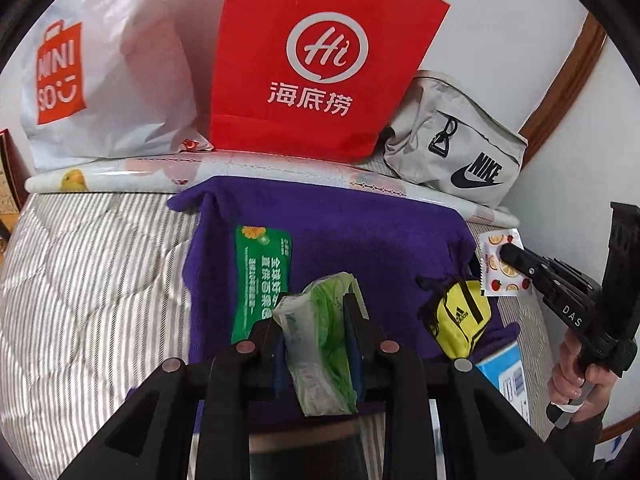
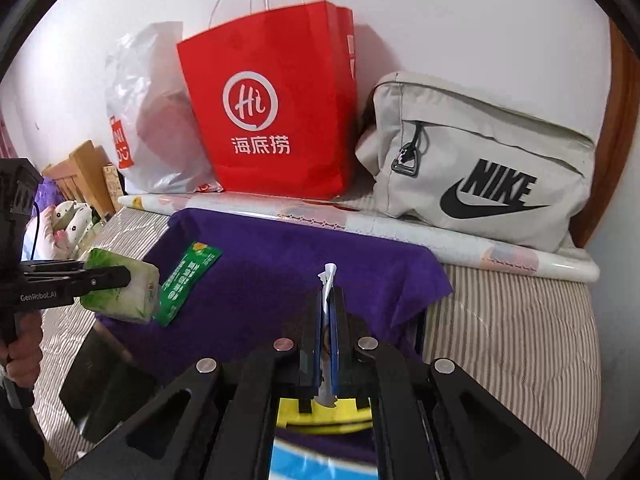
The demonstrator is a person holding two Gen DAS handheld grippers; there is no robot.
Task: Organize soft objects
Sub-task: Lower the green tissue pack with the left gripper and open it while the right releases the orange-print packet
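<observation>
Tissue pack: green and white, clamped between the left tongs, lifted above the purple cloth; seen from the side in the right wrist view, at far left.
Left tongs: closed on the tissue pack, fingers pressing both its sides.
Right tongs: closed on a thin fruit-print packet, only its white edge visible between the fingers in the right wrist view.
Fruit-print packet: oranges and strawberries readable only in the left wrist view, held at the right edge of the cloth.
Green packet: flat on the purple cloth, just beside the raised tissue pack.
Yellow pouch: on the cloth's right side in the left wrist view; only a yellow strip under the tongs in the right wrist view.
Blue and white box: at the cloth's near right corner, partly hidden.
Purple cloth: spread on the striped bed.
Red paper bag: upright against the wall, handles visible only in the right wrist view.
White plastic bag: left of the red bag, touching it.
Grey sports bag: right of the red bag, against the wall.
Rolled sheet: lying along the foot of the bags.
Wooden furniture: shown only by the right wrist view, far left.
</observation>
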